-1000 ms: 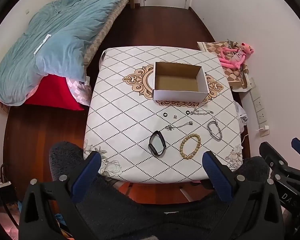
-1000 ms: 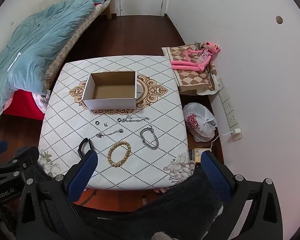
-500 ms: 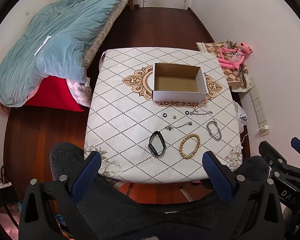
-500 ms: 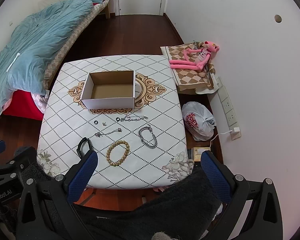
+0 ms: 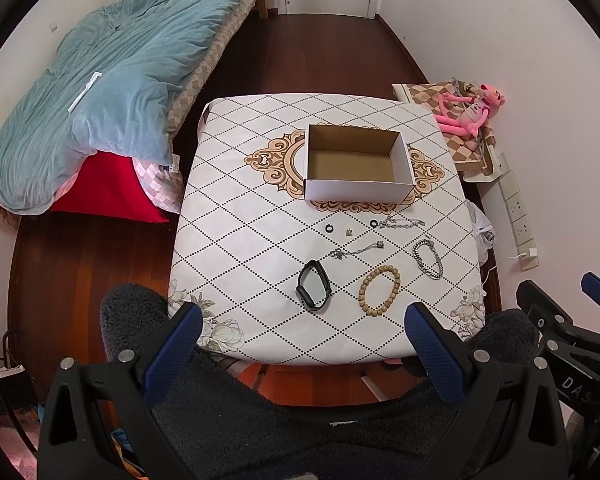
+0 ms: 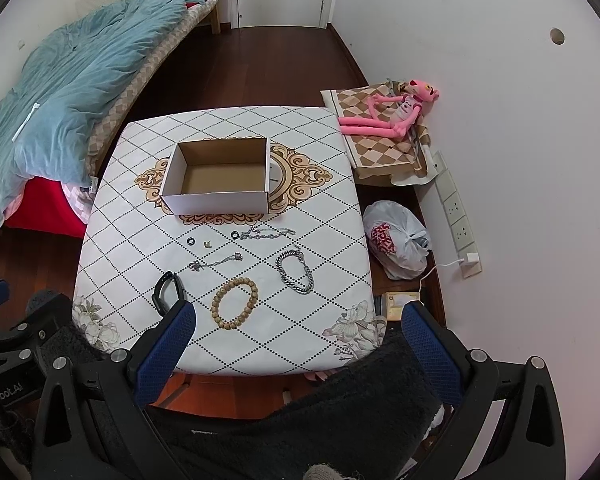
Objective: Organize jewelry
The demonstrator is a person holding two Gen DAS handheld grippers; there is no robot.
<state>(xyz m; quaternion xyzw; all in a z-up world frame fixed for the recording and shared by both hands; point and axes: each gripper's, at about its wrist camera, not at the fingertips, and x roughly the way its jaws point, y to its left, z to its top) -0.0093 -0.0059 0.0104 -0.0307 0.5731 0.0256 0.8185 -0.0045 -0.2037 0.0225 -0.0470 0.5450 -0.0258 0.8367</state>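
Jewelry lies spread on the near half of the table, all of it outside the cardboard box that sits open and bare-floored near the middle of the cloth. Closest to me are a black band and, to its right, a wooden bead bracelet. Further right lies a silver chain bracelet. Between these and the box I see a thin pendant chain, two small black rings apart from each other, a tiny metal piece between them, and another silver chain just beside the right ring.

My left gripper hangs above the table's near edge, fingers spread wide with nothing between them. My right gripper is the same: wide apart, holding nothing, above the near edge. Both are well short of touching any piece. A blue quilt covers the bed on the left, and a pink plush toy lies by the wall.
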